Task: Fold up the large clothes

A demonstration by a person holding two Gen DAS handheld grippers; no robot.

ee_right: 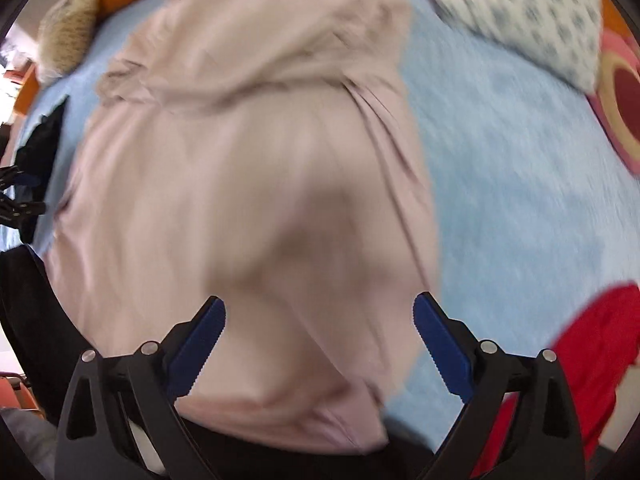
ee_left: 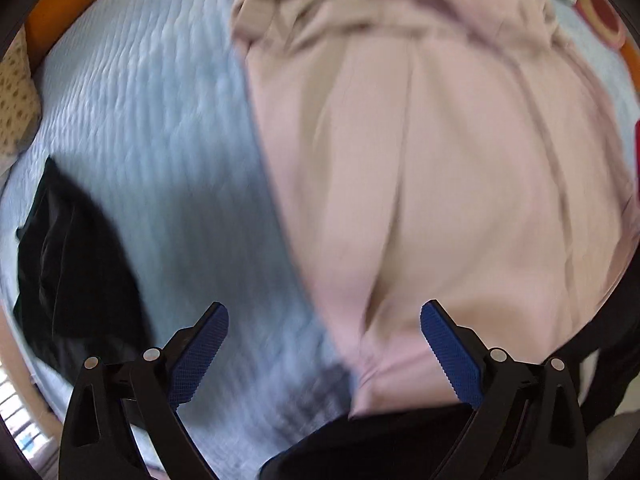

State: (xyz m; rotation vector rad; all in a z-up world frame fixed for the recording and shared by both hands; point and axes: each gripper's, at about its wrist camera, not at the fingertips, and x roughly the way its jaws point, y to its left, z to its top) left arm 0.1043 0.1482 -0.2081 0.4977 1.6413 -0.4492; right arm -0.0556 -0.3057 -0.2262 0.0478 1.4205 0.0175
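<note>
A large pale pink garment (ee_left: 432,152) lies spread on a light blue bedspread (ee_left: 152,128); it also fills the middle of the right wrist view (ee_right: 240,184). Its far end is bunched and creased. My left gripper (ee_left: 324,320) is open and empty, hovering above the garment's near left edge. My right gripper (ee_right: 320,312) is open and empty, above the garment's near hem. Both views are blurred by motion.
A black garment (ee_left: 72,256) lies left on the bed. A red garment (ee_right: 592,360) lies at the near right. A white patterned pillow (ee_right: 520,20), a tan pillow (ee_right: 76,24) and a pink-red round cushion (ee_right: 624,108) sit at the far side, before an orange headboard (ee_left: 72,4).
</note>
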